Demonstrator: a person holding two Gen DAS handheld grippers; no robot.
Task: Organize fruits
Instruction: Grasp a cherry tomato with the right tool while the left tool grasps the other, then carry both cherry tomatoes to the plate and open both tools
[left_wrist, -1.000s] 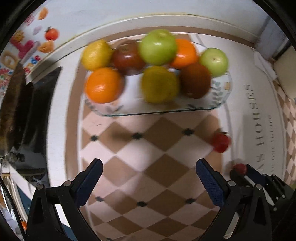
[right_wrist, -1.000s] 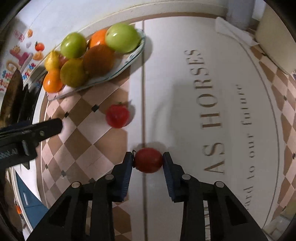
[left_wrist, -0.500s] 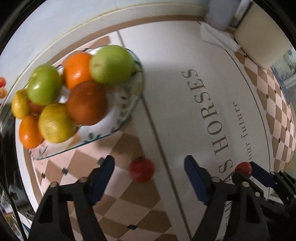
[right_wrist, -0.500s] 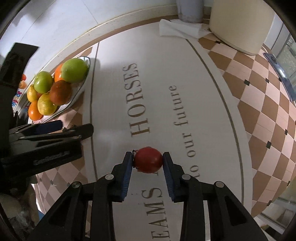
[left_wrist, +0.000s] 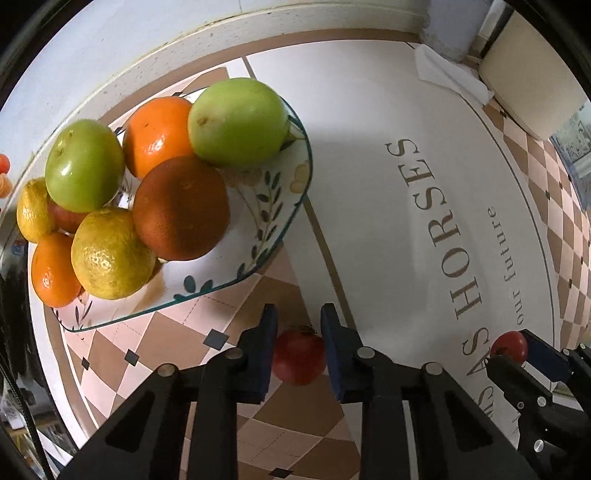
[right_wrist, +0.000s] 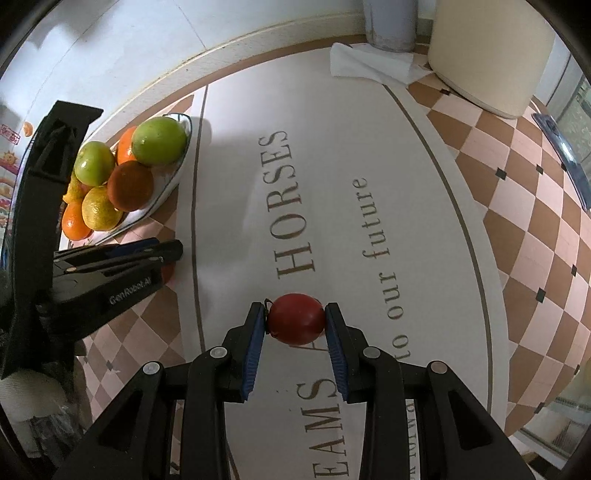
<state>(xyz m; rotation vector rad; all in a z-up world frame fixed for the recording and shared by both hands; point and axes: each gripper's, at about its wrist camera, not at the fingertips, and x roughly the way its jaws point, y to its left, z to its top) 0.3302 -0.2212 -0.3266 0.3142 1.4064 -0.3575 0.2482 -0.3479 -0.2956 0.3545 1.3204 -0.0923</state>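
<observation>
left gripper (left_wrist: 298, 345) pointing down (clamping tomato (left_wrist: 299, 357))

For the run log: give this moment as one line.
left gripper: shut on red tomato | right gripper: shut on second tomato | plate: full

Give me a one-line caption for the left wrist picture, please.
Left tool closed on a red tomato beside a glass plate piled with fruit, while the right tool holds another tomato.

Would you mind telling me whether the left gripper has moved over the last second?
Yes. The left gripper moved from the checkered cloth below the fruit plate towards the plate's right end, and is now shut on the small red fruit.
</observation>
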